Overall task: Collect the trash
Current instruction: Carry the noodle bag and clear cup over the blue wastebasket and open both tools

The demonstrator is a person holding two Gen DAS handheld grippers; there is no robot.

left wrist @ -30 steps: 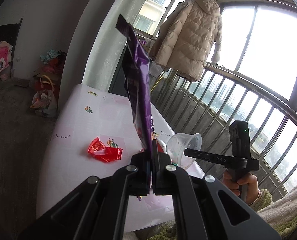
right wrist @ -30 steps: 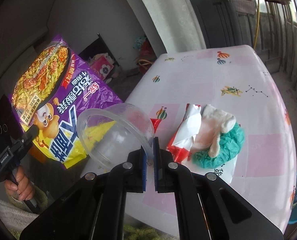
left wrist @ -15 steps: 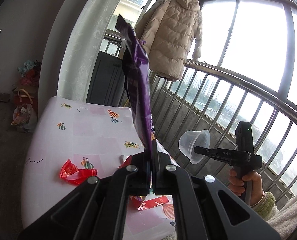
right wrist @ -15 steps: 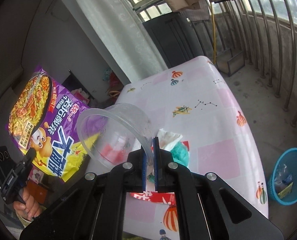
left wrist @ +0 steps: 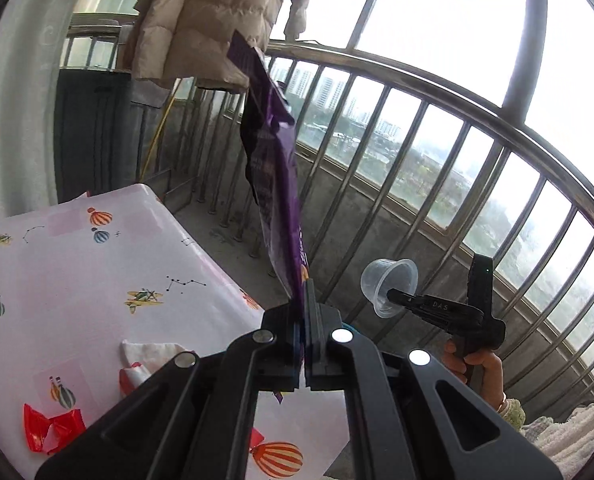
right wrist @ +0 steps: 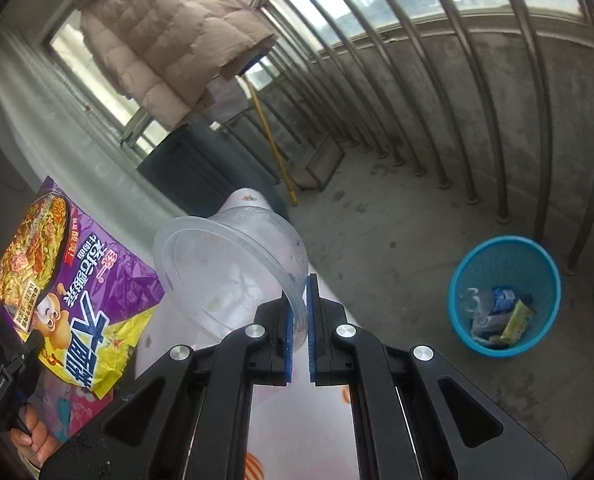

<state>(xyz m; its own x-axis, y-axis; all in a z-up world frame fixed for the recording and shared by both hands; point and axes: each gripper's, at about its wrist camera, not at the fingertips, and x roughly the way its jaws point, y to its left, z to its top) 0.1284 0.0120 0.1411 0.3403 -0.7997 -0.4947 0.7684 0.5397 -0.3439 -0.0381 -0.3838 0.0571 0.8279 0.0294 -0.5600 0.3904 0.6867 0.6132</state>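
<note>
While the left gripper (left wrist: 305, 312) is pinching the purple noodle packet (left wrist: 275, 184) and the right gripper (right wrist: 300, 312) is clamping the clear plastic cup (right wrist: 233, 272) rim, both are being carried toward the blue mesh bin (right wrist: 505, 264), apparently needing alignment above it before release.

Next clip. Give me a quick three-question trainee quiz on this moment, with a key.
1. True or false: the left gripper holds the purple noodle packet by its lower edge.
2. What does the right gripper hold?
A. a red wrapper
B. a clear plastic cup, pinched at its rim
C. a white tissue
3. Fill in: the blue bin stands on the ____, beside the railing, and already holds some trash.

Key
1. True; the packet stands up from the shut fingers.
2. B. The red wrapper lies on the table.
3. floor
</note>
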